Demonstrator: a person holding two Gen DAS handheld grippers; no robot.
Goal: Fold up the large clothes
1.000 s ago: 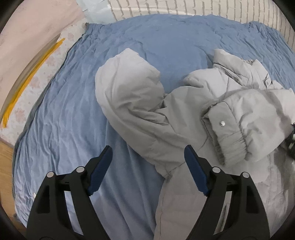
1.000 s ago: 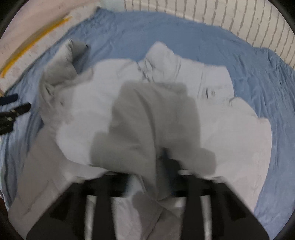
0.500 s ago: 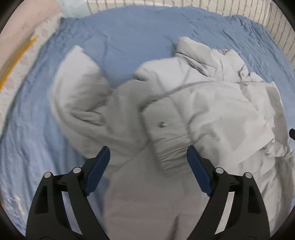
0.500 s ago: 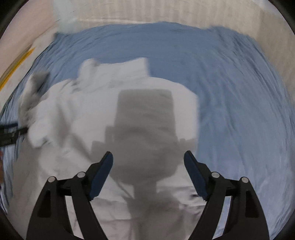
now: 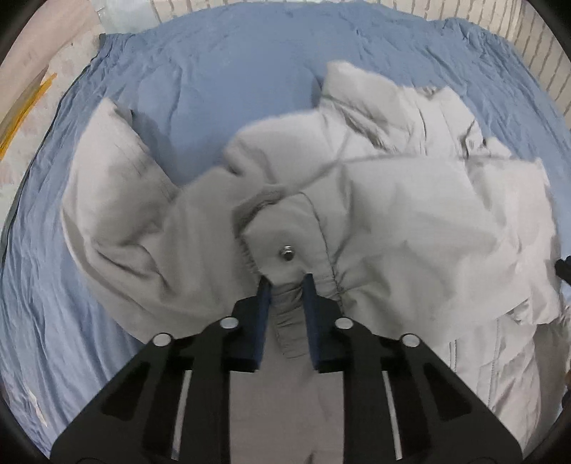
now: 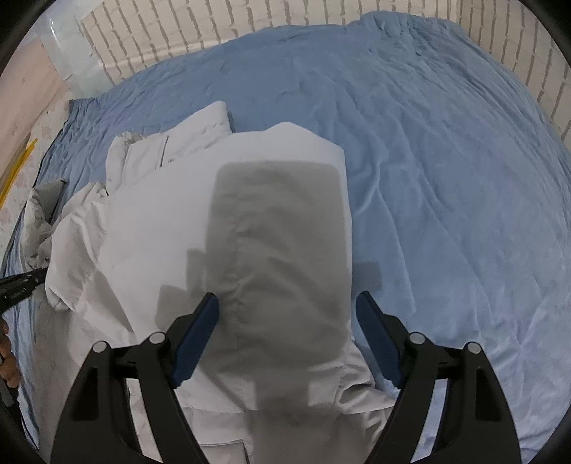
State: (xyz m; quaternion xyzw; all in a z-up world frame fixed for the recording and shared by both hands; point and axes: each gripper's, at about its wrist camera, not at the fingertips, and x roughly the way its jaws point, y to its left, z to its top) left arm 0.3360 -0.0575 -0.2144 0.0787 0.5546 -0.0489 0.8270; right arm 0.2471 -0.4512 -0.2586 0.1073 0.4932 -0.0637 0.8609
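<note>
Between my left tongs (image 5: 285, 282) sits the cuff (image 5: 285, 246) of the jacket (image 5: 410, 200), blue pads pinched on the elastic just below the snap (image 5: 286, 253), so left is clamped on the cuff. Right tongs (image 6: 287, 326) are spread wide, nothing between the pads; they hang above a folded-over panel of the jacket (image 6: 278, 228) with their own shadow on it. Jacket lies on the blue sheet (image 5: 221, 71), bunched toward the right in the left view, one sleeve (image 5: 110, 178) flopped out to the left and the collar end heaped near the far side. Right view shows one side already laid over the body, fairly flat. Brick-pattern wall (image 6: 214, 28) runs behind the bed. I'd judge this early-to-mid fold: one flap in, cuffed sleeve in hand but not yet placed across, other sleeve loose, bottom half not folded up, pile wrinkled. Left: bring sleeves in, fold lengthwise, smooth
</note>
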